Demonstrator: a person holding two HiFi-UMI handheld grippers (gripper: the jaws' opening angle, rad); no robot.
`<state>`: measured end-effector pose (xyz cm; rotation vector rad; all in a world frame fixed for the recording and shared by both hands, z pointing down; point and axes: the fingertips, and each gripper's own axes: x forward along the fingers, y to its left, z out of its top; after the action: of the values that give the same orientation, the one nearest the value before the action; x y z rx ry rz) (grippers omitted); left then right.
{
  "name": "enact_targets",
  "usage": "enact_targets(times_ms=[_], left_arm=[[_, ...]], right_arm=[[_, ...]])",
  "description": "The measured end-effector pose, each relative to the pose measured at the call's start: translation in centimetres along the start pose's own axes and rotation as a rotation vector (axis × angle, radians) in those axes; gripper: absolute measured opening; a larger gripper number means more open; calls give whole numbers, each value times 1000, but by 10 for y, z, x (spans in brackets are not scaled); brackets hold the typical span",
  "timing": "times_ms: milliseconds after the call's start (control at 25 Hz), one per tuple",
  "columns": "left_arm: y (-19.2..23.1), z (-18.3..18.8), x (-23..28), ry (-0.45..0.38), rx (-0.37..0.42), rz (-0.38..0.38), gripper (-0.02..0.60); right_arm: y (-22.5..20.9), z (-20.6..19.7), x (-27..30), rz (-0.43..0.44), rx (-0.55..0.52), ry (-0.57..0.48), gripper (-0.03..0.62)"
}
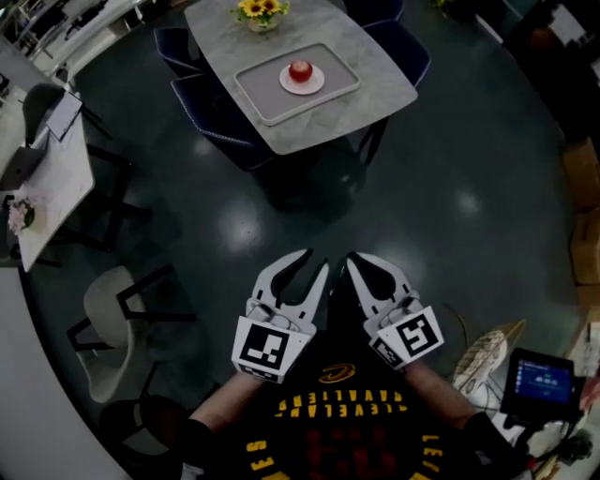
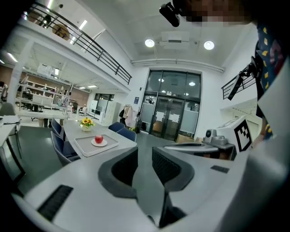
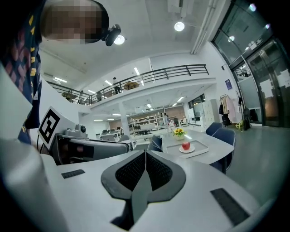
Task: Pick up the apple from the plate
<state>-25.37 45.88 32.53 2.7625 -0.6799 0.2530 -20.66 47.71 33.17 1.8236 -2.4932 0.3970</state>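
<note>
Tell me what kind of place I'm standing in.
Probably a large open-plan office or lab hall: a railed mezzanine runs overhead, tall glass entrance doors close one end, and a table with blue chairs stands on the open floor.

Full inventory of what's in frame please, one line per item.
apple: one, red, on the plate
plate: one, white, in the tray
tray: one, grey, on the table
table: one, light grey, far ahead across the dark floor
flowers: one bunch, yellow, at the table's far end
chairs: at least three, dark blue, around the table
chair: one, white, lower left
desk: one, white, left edge
screen device: one, blue display, lower right
left gripper: one, white, jaws apart, empty
right gripper: one, white, jaws together, empty
</note>
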Motion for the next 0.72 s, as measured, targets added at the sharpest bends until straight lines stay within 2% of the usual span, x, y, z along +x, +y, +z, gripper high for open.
enact_targets(times_ms=[80, 280, 360, 560, 720], left_arm=[[5, 4, 10, 5, 4, 21, 101], [18, 28, 85, 17, 30, 98, 101], [16, 37, 99, 3, 42, 118, 101], [8, 45, 100, -30, 73, 148, 101], [4, 67, 156, -25, 69, 197, 101]], right_arm=[[-11, 3, 9, 14, 24, -1, 11], [-85, 26, 44, 99, 51, -16, 11], [-98, 34, 46, 122, 43, -24, 11], [-101, 40, 45, 158, 35, -41, 11], [-160, 60, 55, 202, 50, -29, 11]])
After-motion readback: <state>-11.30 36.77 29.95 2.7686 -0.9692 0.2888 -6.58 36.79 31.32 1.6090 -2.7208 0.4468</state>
